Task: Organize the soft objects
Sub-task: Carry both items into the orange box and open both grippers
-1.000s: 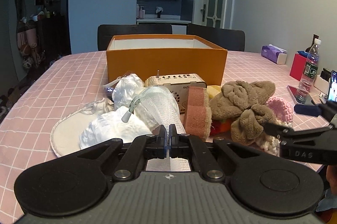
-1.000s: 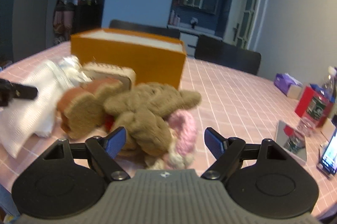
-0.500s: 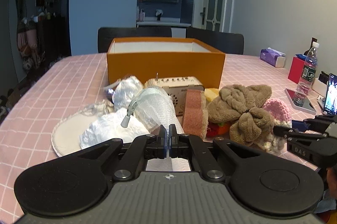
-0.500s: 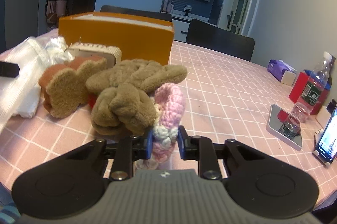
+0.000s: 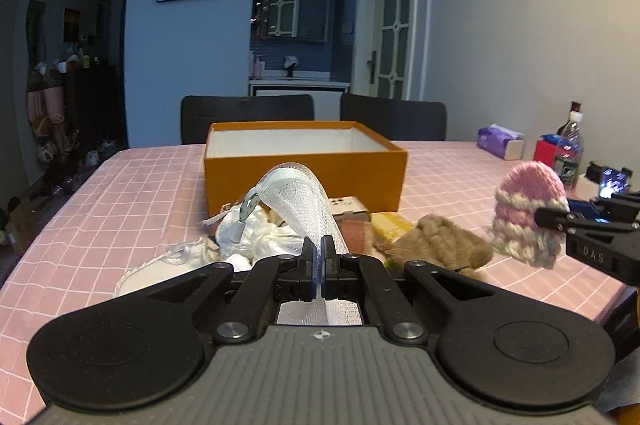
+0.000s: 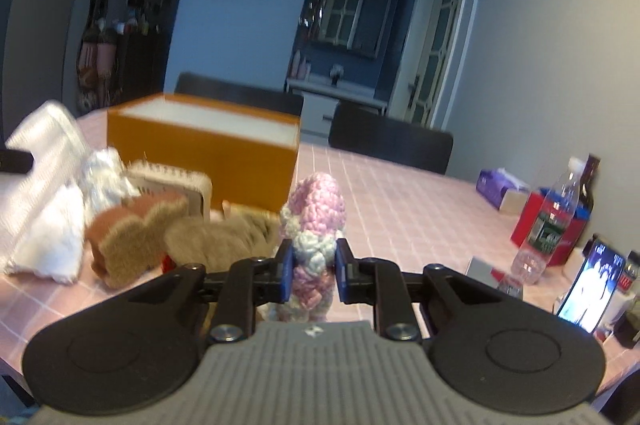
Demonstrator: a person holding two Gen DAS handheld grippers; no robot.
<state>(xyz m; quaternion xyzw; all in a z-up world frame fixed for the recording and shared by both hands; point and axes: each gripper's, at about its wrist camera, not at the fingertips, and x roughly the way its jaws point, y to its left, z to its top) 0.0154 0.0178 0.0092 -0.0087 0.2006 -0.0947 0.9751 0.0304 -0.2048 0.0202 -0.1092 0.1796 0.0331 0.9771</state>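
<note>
My left gripper (image 5: 319,267) is shut on a white mesh cloth (image 5: 298,203) and holds it lifted above the pile. My right gripper (image 6: 312,271) is shut on a pink and white knitted hat (image 6: 314,225), held above the table; the hat also shows at the right in the left wrist view (image 5: 528,215). An open orange box (image 5: 306,161) stands behind the pile on the pink checked tablecloth (image 5: 132,201); it also shows in the right wrist view (image 6: 208,149). A brown plush cloth (image 5: 444,249), a toast-shaped sponge (image 6: 136,235) and white soft items (image 5: 256,241) lie in front of it.
A small beige radio (image 6: 180,187) stands by the sponge. At the right are a water bottle (image 6: 548,225), a red box (image 6: 560,225), a purple tissue pack (image 5: 500,141), a mirror (image 6: 492,275) and a lit phone (image 6: 592,291). Two dark chairs (image 5: 248,117) stand behind the table.
My right gripper closed on the knitted hat and lifted it off the table. My left gripper rose with the mesh cloth, which now hangs higher over the pile.
</note>
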